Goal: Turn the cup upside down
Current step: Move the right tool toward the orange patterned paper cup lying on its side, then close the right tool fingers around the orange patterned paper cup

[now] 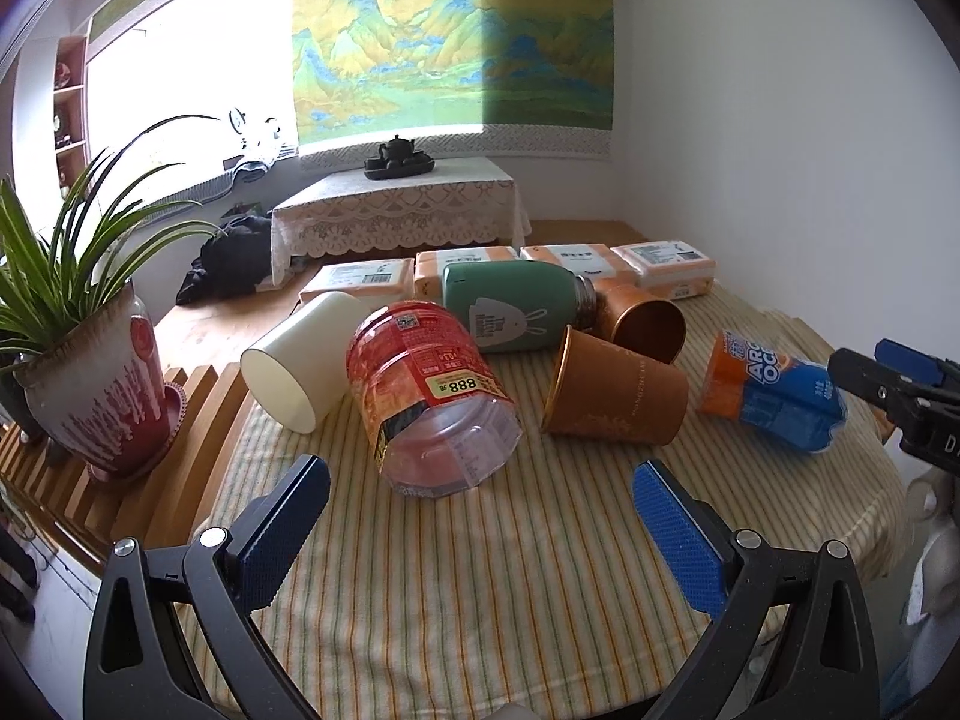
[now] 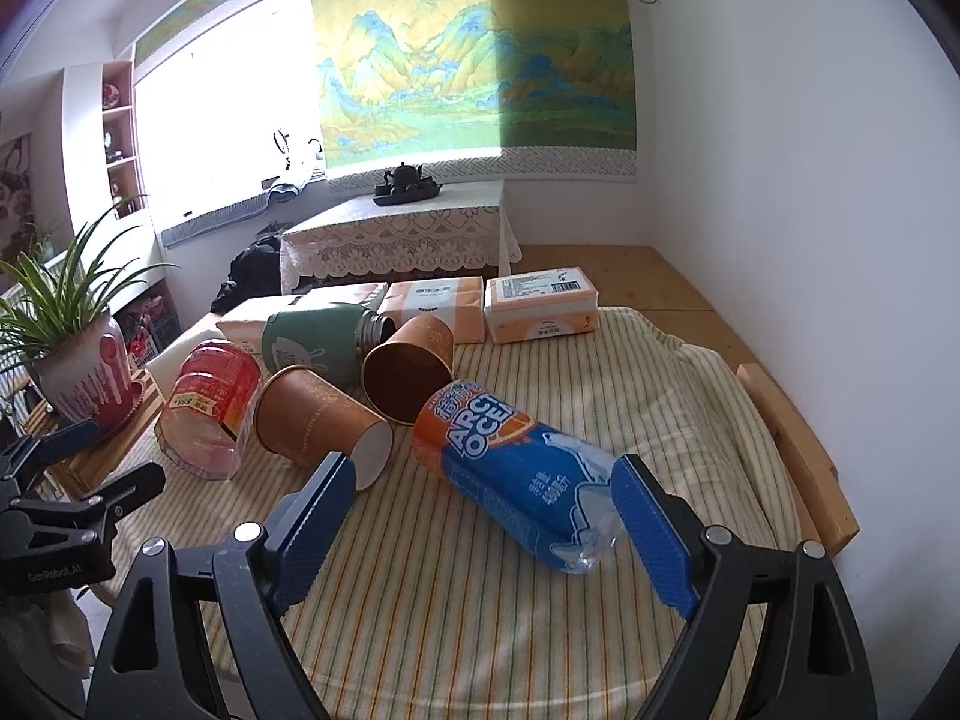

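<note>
While both tools (image 1: 480, 516) (image 2: 483, 525) gape empty, brown cup (image 1: 618, 396) lies sideways beyond left tool.

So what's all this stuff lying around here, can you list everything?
Paper cups: two, brown, on their sides mid-table.
Cup: one, cream, on its side, left.
Jar: one, red label, on its side.
Flask: one, green, lying behind.
Bottle: one, blue-orange, lying right.
Tissue packs: four, orange-white, back edge.
Plant: one, red-white pot, left.
Tablecloth: one, striped.
Tea set: dark, far table.
Left gripper: open.
Right gripper: open.
</note>
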The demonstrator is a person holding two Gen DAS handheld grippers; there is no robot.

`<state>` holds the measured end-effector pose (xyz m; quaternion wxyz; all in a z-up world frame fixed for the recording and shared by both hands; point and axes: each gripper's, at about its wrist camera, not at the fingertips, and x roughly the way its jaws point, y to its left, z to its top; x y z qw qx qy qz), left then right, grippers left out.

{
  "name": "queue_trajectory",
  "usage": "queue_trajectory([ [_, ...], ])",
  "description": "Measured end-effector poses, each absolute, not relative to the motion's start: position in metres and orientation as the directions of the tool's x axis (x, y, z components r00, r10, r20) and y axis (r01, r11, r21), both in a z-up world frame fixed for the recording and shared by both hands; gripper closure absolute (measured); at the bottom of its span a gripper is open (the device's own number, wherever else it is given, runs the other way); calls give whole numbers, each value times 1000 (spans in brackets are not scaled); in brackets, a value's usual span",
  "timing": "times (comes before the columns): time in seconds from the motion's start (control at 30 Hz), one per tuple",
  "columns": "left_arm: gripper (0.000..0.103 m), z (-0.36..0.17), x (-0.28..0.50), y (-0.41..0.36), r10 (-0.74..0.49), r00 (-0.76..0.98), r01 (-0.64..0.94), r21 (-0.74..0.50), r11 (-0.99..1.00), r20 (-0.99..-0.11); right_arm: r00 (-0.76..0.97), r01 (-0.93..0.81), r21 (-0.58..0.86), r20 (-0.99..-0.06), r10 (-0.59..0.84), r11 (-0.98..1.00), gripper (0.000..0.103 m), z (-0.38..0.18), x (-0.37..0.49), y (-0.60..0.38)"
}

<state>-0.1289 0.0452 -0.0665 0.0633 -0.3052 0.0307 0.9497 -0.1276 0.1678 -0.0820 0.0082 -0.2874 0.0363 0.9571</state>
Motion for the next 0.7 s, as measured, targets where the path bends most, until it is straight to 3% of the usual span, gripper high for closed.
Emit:
queue_trajectory([
  [0.4, 1, -65, -123, 20, 60, -810, -94, 28, -995, -584, -721, 46, 150, -679, -137, -988, 18, -62, -222, 185],
  [0.7, 1, -64, -121, -6, 16, -814, -34, 20, -999, -580, -507, 59, 311, -809, -297, -949, 18, -84, -316, 177],
])
